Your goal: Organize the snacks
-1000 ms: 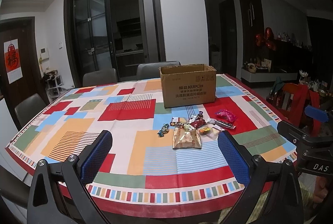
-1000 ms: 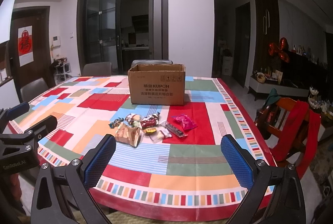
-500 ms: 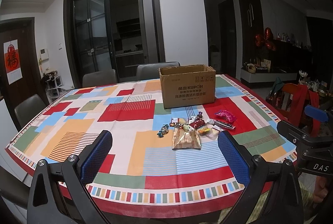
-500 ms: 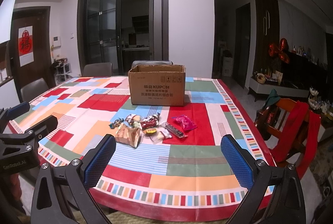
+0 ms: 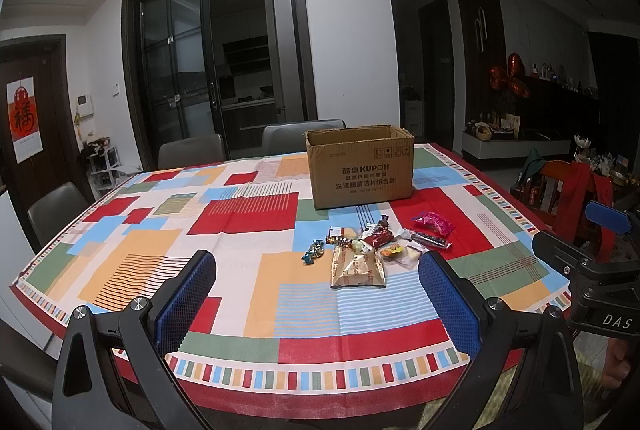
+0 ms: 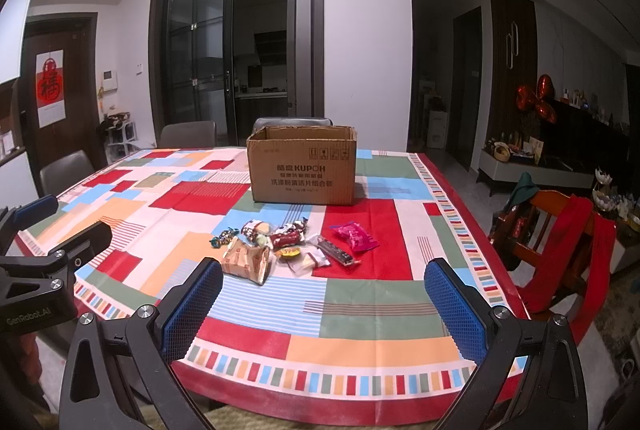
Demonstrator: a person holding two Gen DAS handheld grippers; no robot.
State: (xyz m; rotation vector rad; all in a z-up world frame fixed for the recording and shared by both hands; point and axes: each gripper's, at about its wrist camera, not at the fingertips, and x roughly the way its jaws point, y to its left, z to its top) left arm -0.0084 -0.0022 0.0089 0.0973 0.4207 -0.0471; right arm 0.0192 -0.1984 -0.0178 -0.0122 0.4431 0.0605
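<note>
Centrally on the desk (image 5: 248, 294), which is covered by a patchwork-patterned cloth of red, orange, blue and green blocks, a small heap of wrapped snacks (image 5: 376, 250) is seen, lying between the near edge and an open cardboard box (image 5: 360, 166). The box stands upright with its top open and its long side turned toward the cameras; "KUPOH" is printed there in Latin letters beside Chinese characters, with further Chinese lines beneath that are too small to be read surely.

Nearest in the heap, a tan foil packet (image 5: 358, 268) lies flat, its long axis running roughly away from the left camera; red print on it cannot be made out. A pink wrapper (image 6: 355, 236) lies at the right of the heap on a red patch, and a dark slender bar (image 6: 335, 250) lies just beside it, angled diagonally. Small twisted candies (image 5: 314, 252) lie at the left end. The rest of the heap overlaps and cannot be told apart.

The left gripper (image 5: 316, 286) is held short of the desk edge with its jaws spread wide and nothing between them; the right gripper (image 6: 324, 294) is held likewise, jaws wide apart and empty. "DAS" is read on the right gripper's body in the left view, and "GenRobot.AI" on the left gripper's body in the right view. A red paper hanging (image 6: 50, 88) bearing a Chinese character is seen on the far door.
</note>
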